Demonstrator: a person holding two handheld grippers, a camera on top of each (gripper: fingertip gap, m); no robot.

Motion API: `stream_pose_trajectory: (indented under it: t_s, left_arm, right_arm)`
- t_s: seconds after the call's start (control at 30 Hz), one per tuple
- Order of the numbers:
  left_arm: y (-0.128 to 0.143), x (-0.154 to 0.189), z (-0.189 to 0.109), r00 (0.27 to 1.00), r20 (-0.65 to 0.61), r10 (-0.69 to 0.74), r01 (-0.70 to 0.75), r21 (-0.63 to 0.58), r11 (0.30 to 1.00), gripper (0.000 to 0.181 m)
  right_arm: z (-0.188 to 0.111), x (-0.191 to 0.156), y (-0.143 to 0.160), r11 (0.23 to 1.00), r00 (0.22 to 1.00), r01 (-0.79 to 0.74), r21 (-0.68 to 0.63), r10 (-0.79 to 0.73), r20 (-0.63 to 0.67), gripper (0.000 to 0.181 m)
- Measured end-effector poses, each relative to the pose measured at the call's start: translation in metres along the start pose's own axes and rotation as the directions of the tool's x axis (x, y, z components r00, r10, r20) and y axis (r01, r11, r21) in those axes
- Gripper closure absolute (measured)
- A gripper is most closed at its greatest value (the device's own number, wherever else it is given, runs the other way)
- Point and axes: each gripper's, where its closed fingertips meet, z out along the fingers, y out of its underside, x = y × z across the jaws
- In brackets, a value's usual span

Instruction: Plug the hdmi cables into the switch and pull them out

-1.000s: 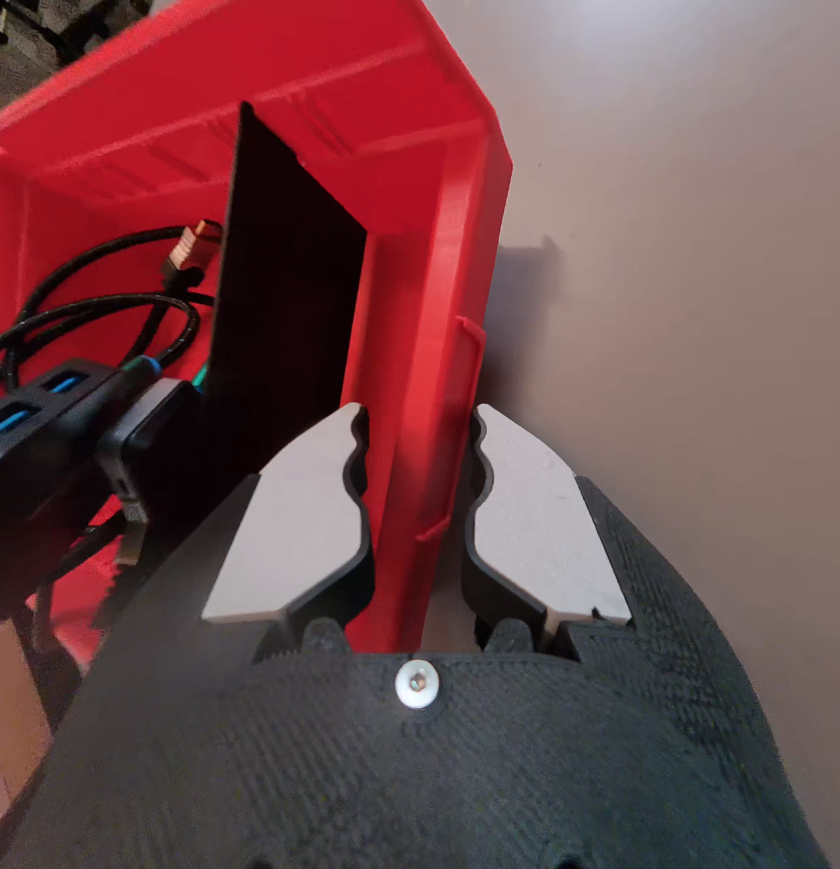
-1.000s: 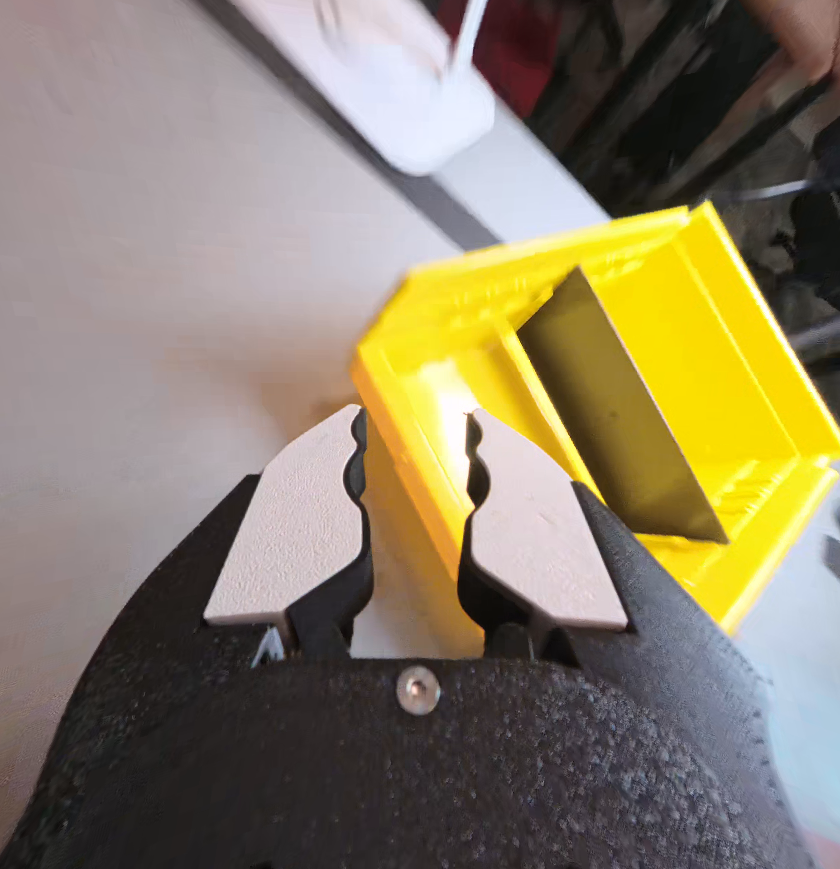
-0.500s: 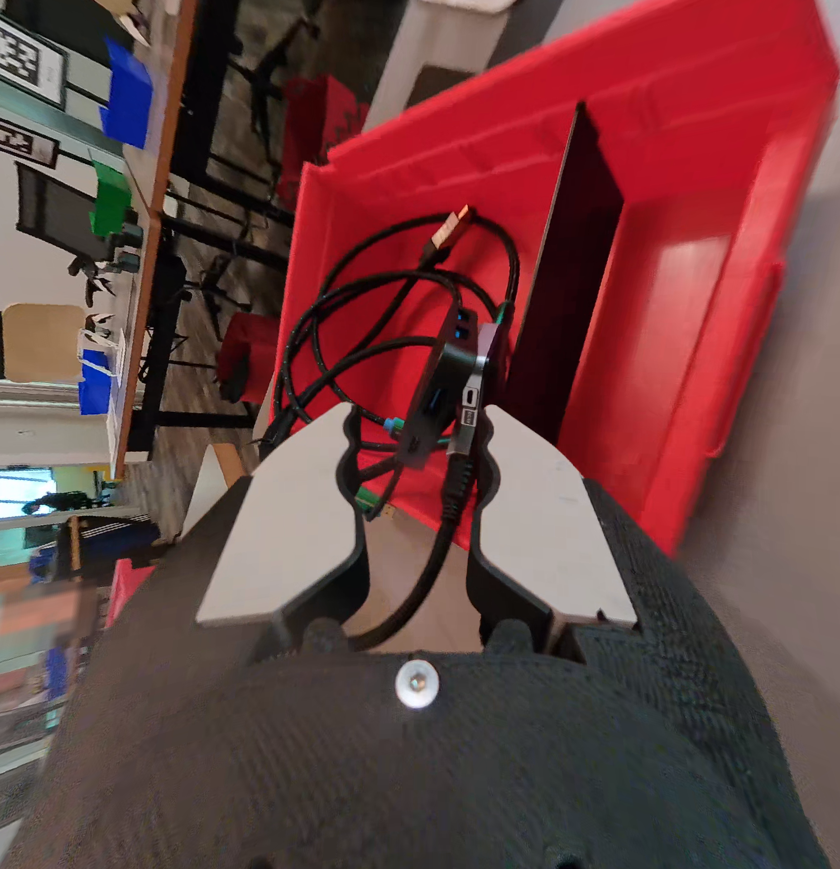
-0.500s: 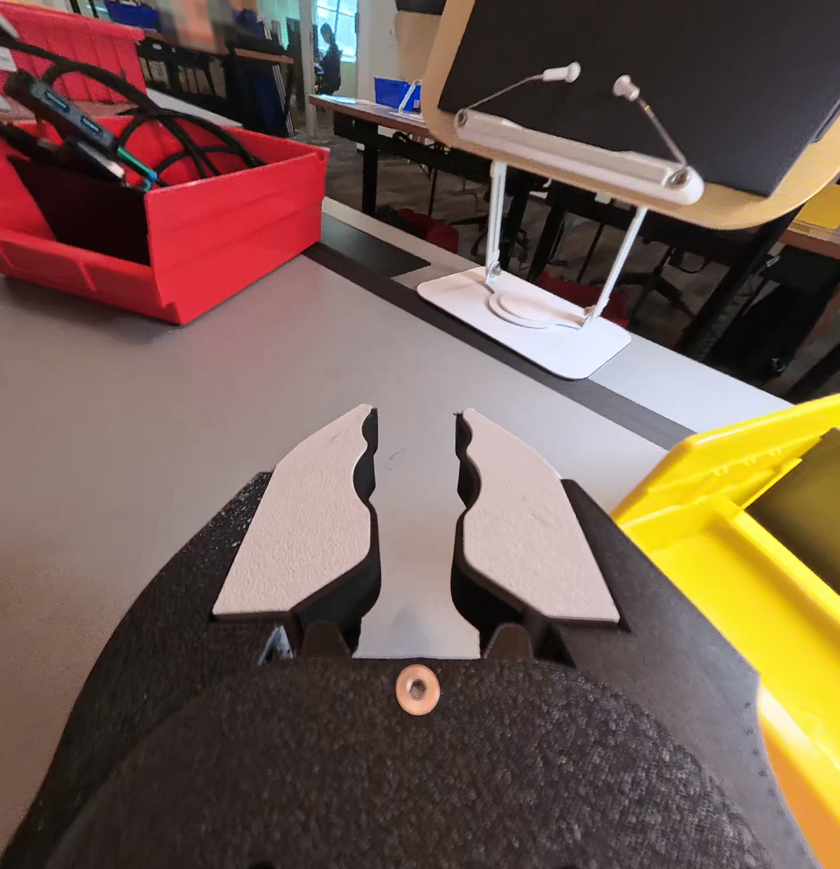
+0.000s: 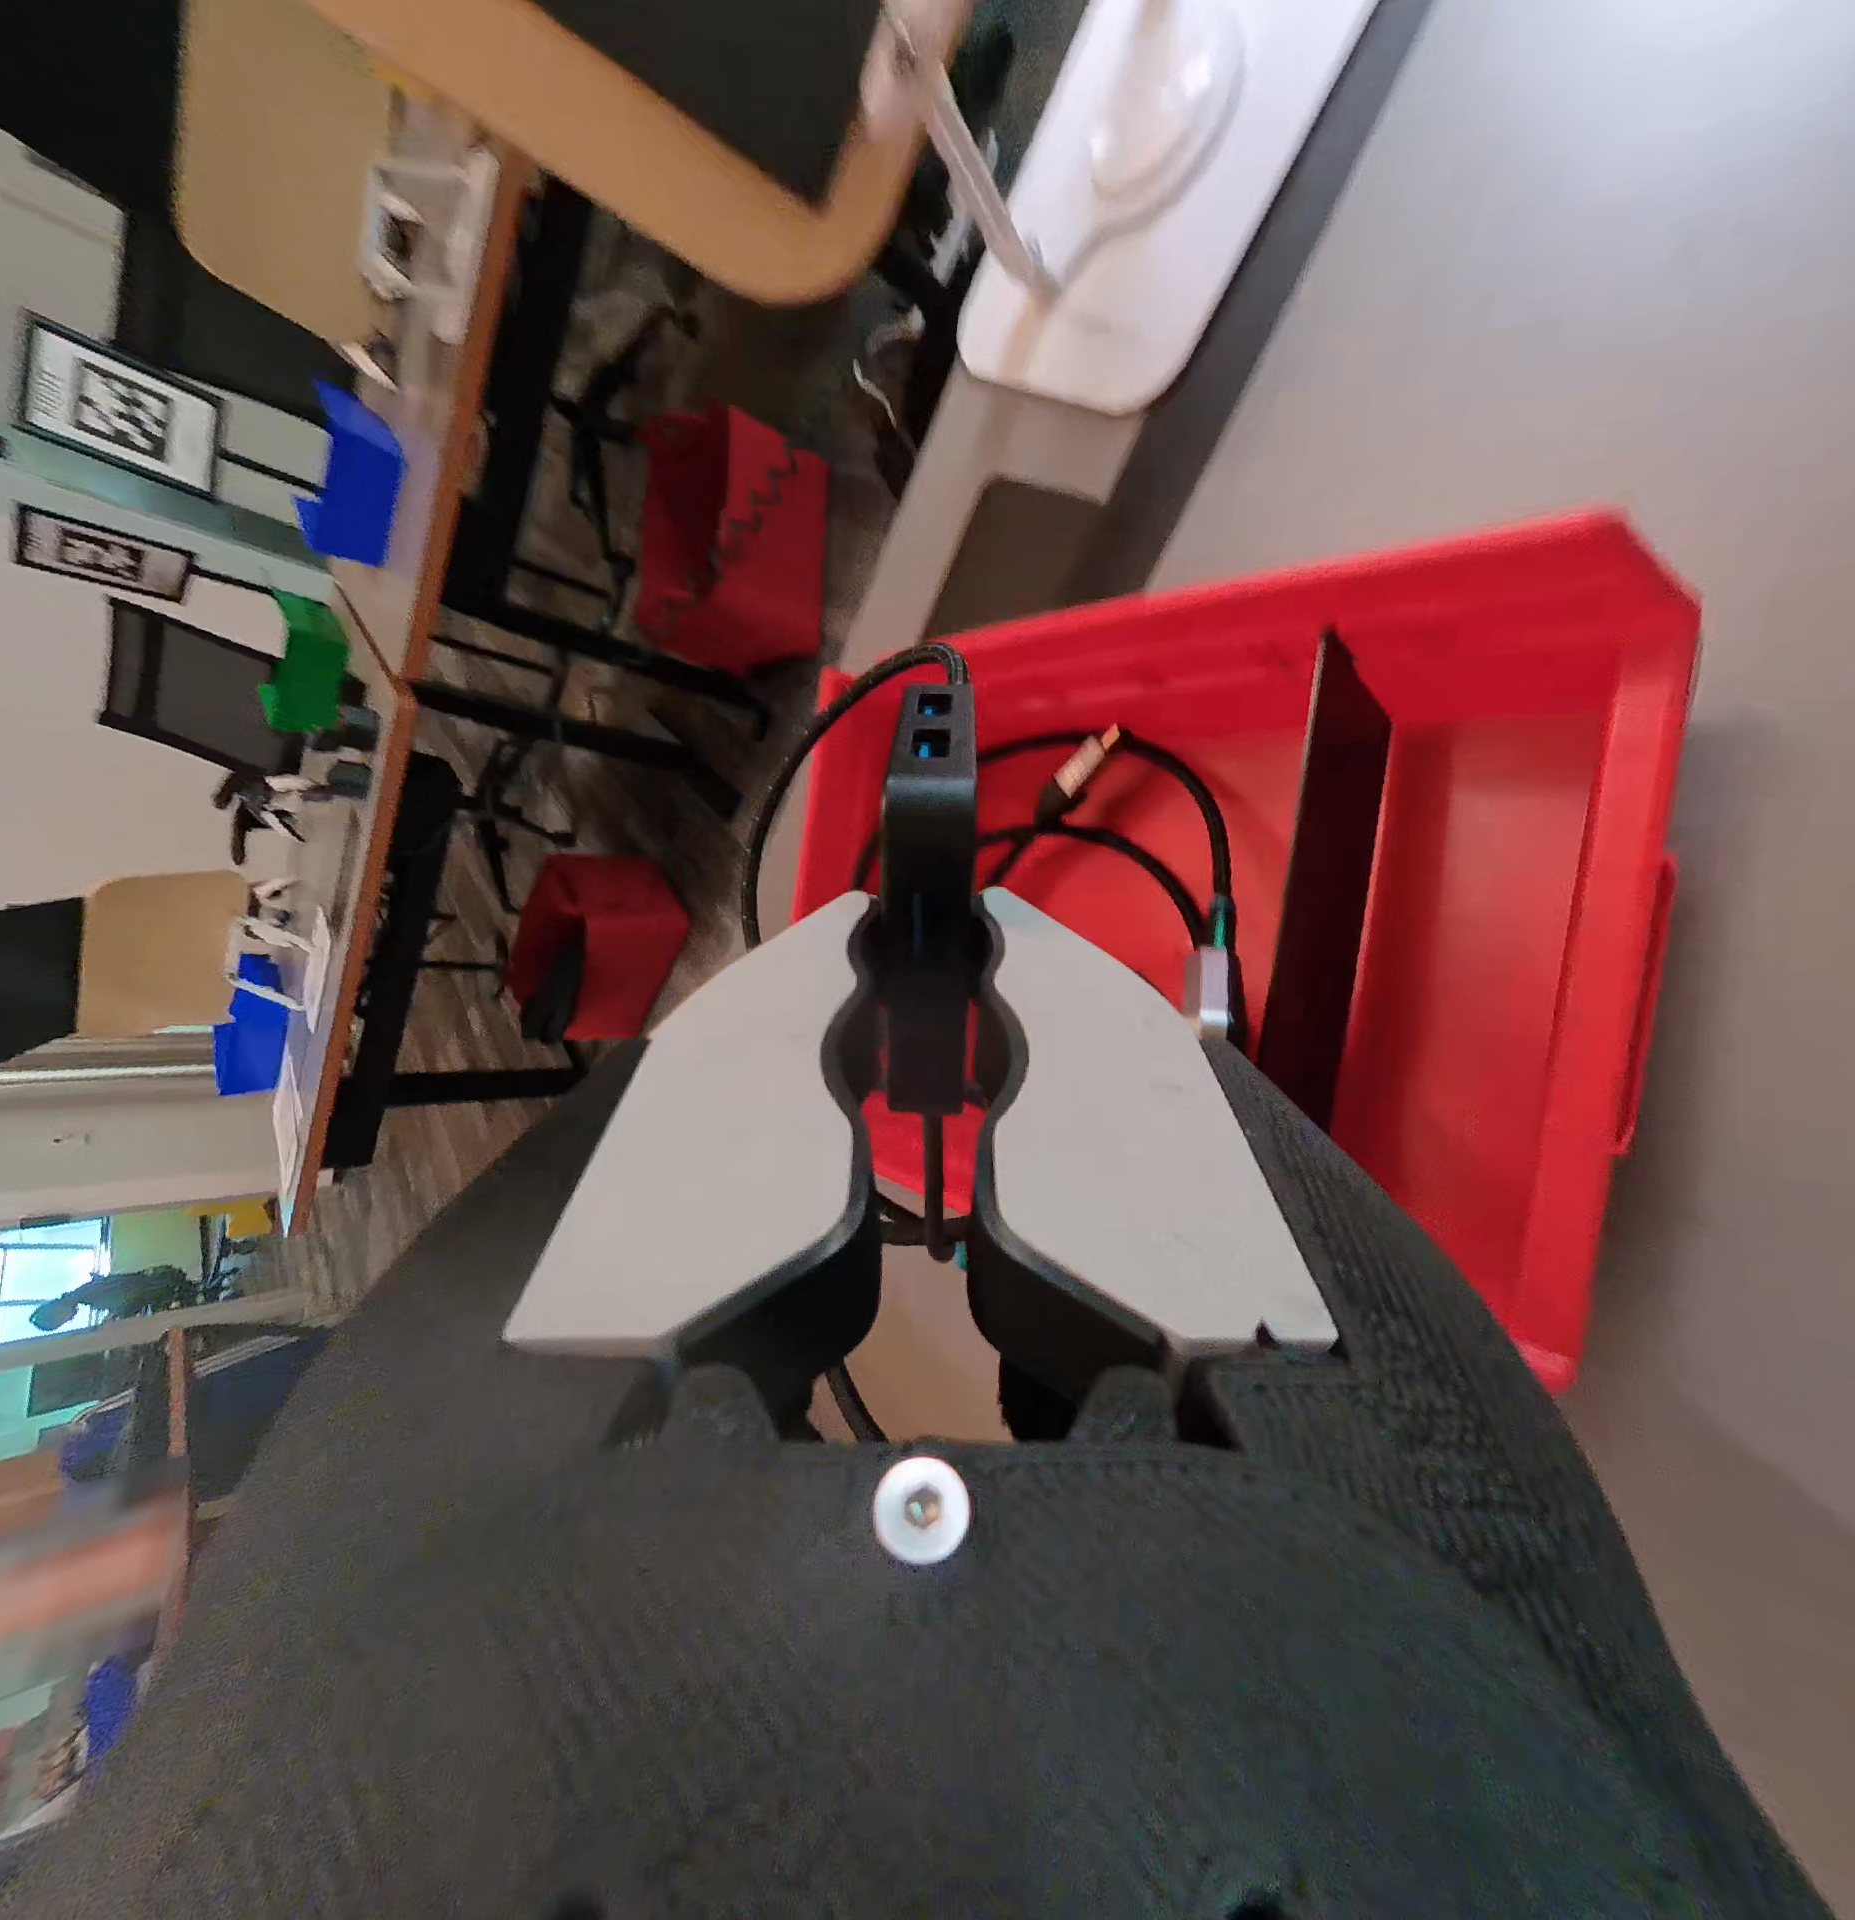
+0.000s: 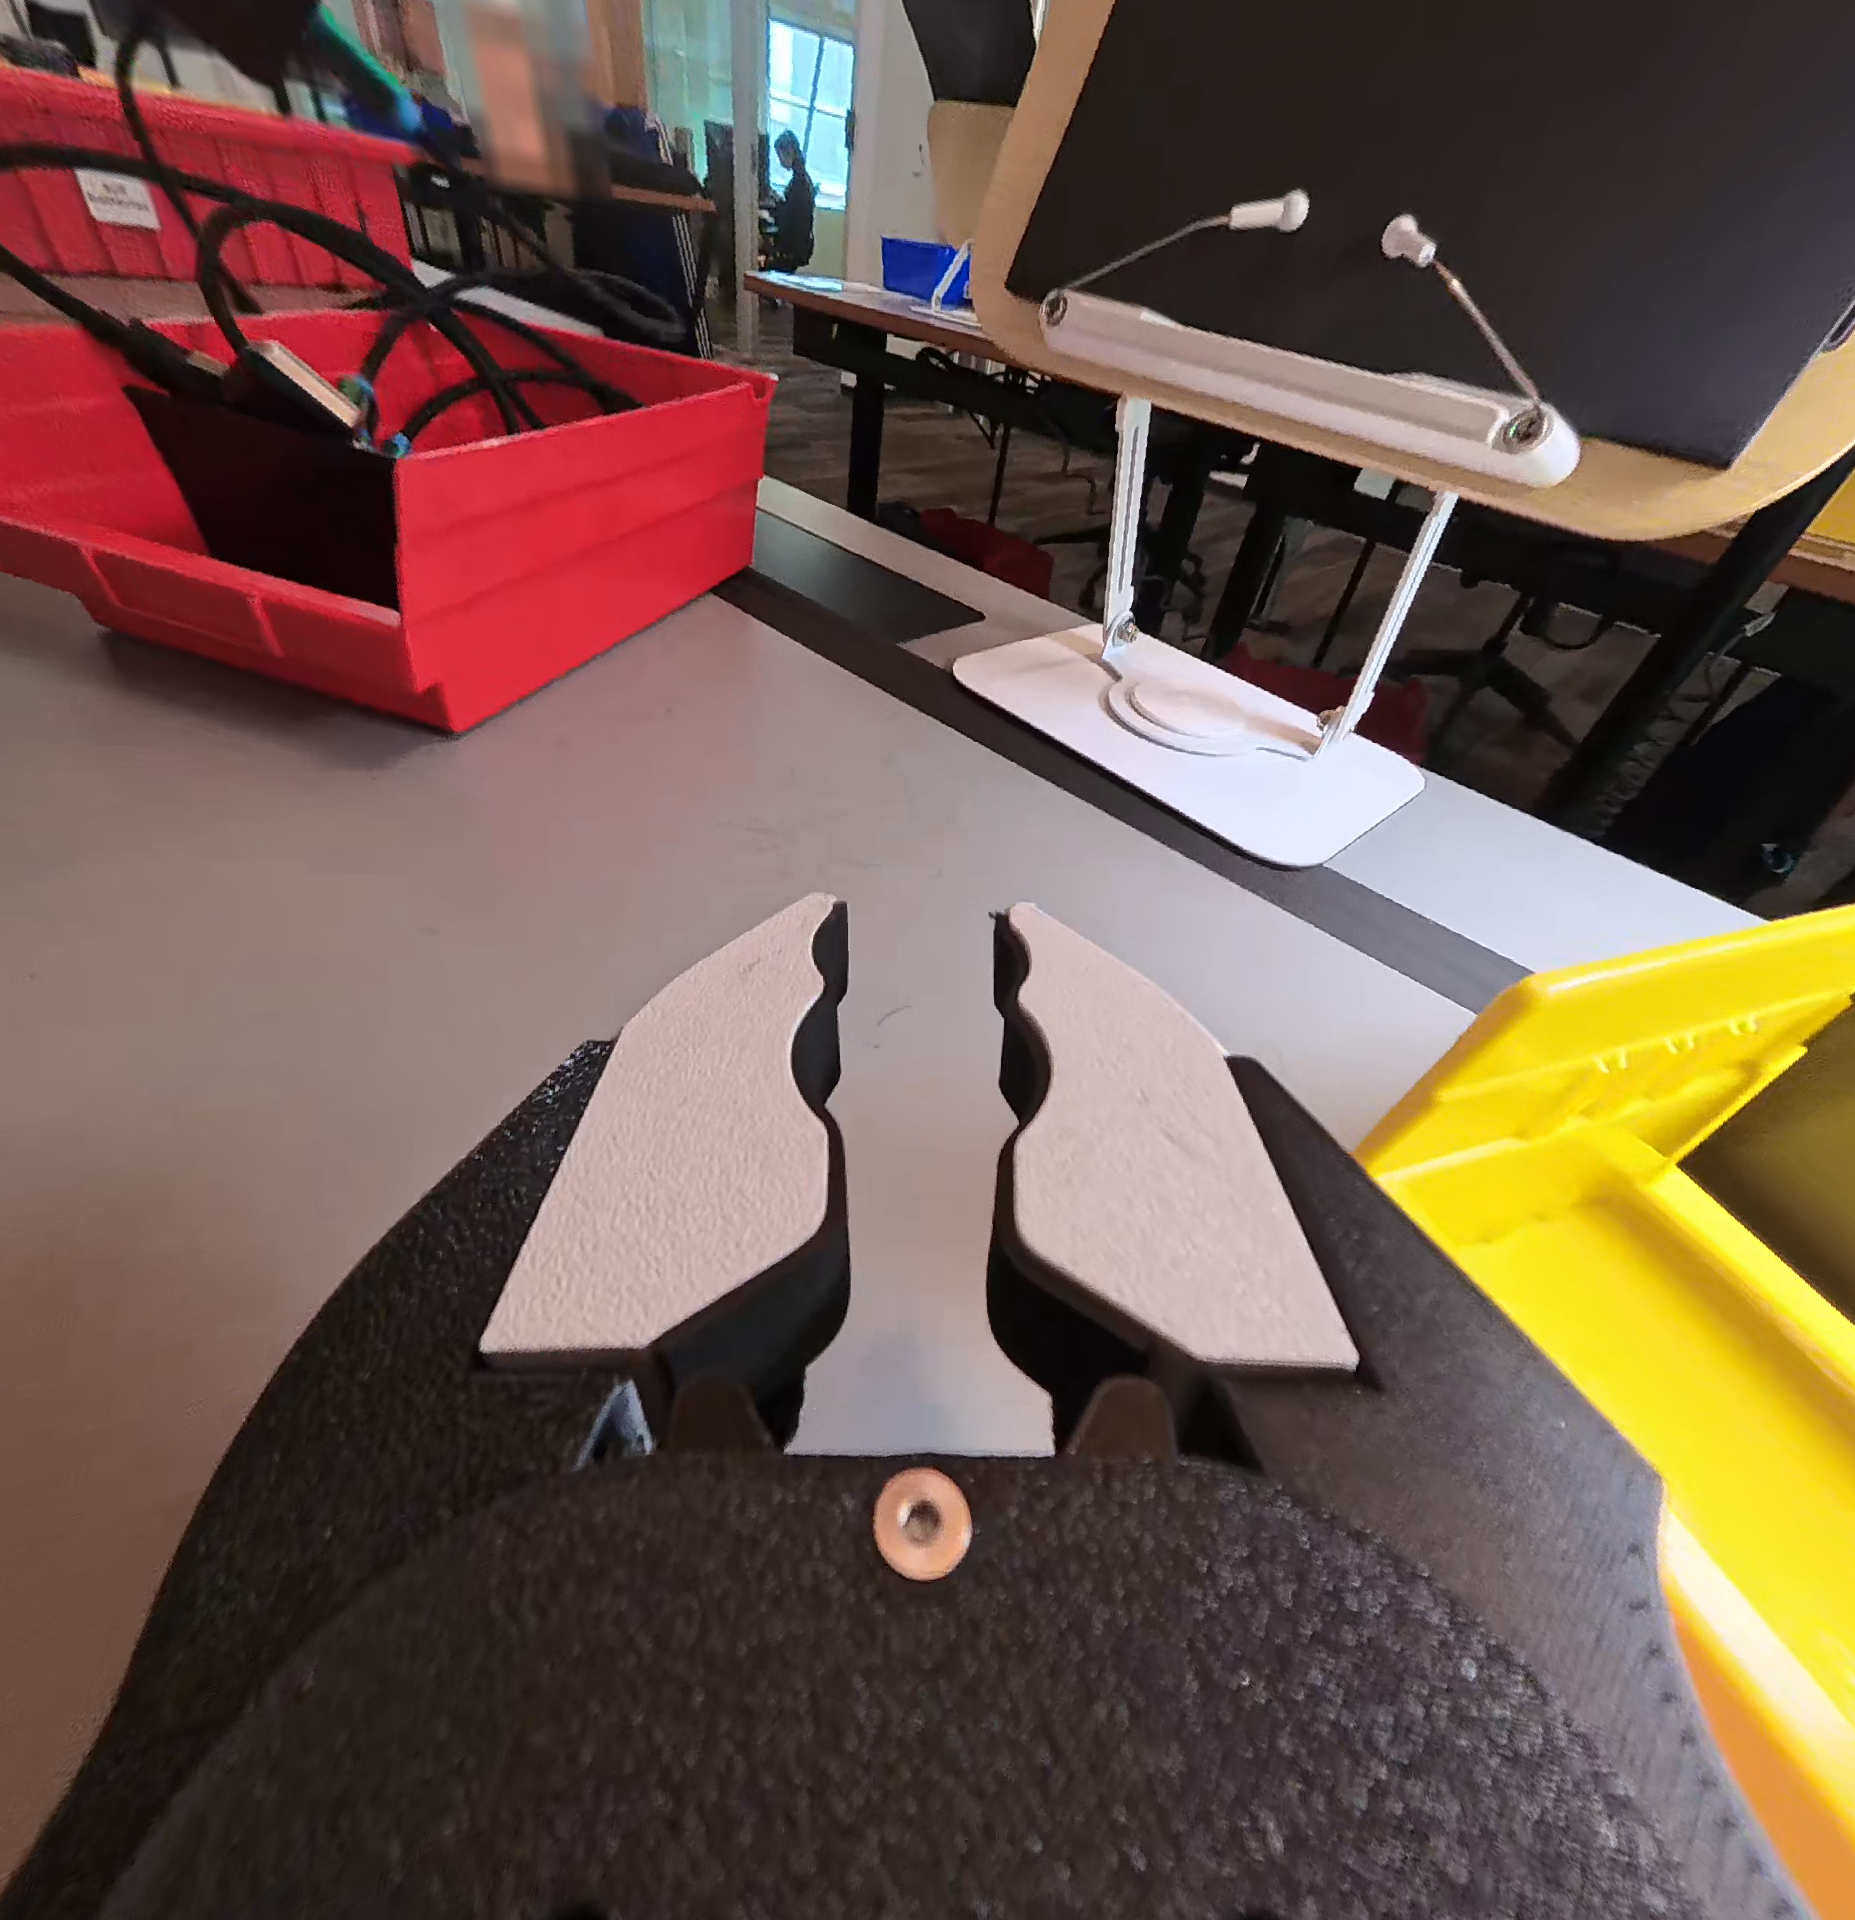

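Note:
My left gripper (image 5: 925,914) is shut on a black switch (image 5: 928,821) with blue ports and holds it above the red bin (image 5: 1588,1039). A black braided cable (image 5: 1203,821) trails from the switch into the bin, where a copper plug (image 5: 1084,764) and a silver plug (image 5: 1209,987) lie. My right gripper (image 6: 918,914) is open and empty over the grey table (image 6: 383,883). The red bin (image 6: 549,561) and its looped cables (image 6: 455,343) show far left in the right wrist view.
A black divider (image 5: 1328,883) splits the red bin. A yellow bin (image 6: 1525,1195) sits close to the right of my right gripper. A white tablet stand (image 6: 1193,758) stands at the table's far edge. Other desks and bins lie beyond. The gap from one gripper's tips to the other's is roughly 40 centimetres. The right gripper is farther from the silver plug (image 5: 1209,987), some 40 centimetres, than the left, some 12 centimetres.
My left gripper moved off the bin's side wall, closed on the switch and lifted it above the bin. My right gripper swung away from the yellow bin to face across the table.

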Motion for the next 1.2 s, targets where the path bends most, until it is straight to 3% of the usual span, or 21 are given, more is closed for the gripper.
stream_pose_trajectory:
  t_s: [0.27,0.4,0.57,0.7,0.87,0.97,1.03,1.13,1.2]
  left_arm:
    - [-0.071,-0.046,-0.069,0.987,0.129,-0.100,0.064,0.259,0.964,0.166]
    - [-0.118,-0.049,-0.104,0.977,0.114,-0.178,0.107,0.457,0.883,0.166]
    - [-0.185,-0.032,-0.139,0.969,-0.030,-0.245,0.197,0.692,0.694,0.167]
    - [-0.233,-0.001,-0.152,0.931,-0.263,-0.252,0.354,0.817,0.455,0.167]
    - [-0.268,0.049,-0.147,0.807,-0.558,-0.195,0.584,0.803,0.117,0.167]
    - [-0.275,0.076,-0.135,0.714,-0.682,-0.158,0.689,0.725,-0.015,0.167]
    - [-0.277,0.093,-0.125,0.649,-0.751,-0.121,0.751,0.658,-0.057,0.166]
    - [-0.284,0.114,-0.107,0.560,-0.826,-0.072,0.826,0.563,-0.029,0.167]
    - [-0.284,0.120,-0.099,0.553,-0.830,-0.071,0.832,0.555,-0.008,0.167]
  right_arm:
    - [-0.003,-0.012,-0.038,0.996,0.999,0.012,0.085,-0.015,0.036,0.155]
    - [-0.004,-0.025,-0.080,0.984,0.996,0.059,0.168,-0.070,0.058,0.155]
    - [-0.009,-0.053,-0.152,0.952,0.977,-0.054,0.300,-0.012,0.214,0.153]
    - [-0.019,-0.076,-0.202,0.904,0.930,-0.179,0.388,0.027,0.367,0.153]
    - [-0.034,-0.088,-0.225,0.831,0.839,-0.376,0.410,0.118,0.531,0.152]
    - [-0.042,-0.078,-0.227,0.778,0.775,-0.492,0.390,0.189,0.603,0.145]
    - [-0.048,-0.069,-0.231,0.735,0.736,-0.557,0.388,0.219,0.641,0.145]
    - [-0.044,-0.066,-0.224,0.745,0.721,-0.563,0.358,0.232,0.653,0.148]
    - [-0.047,-0.064,-0.223,0.727,0.713,-0.574,0.376,0.218,0.667,0.163]
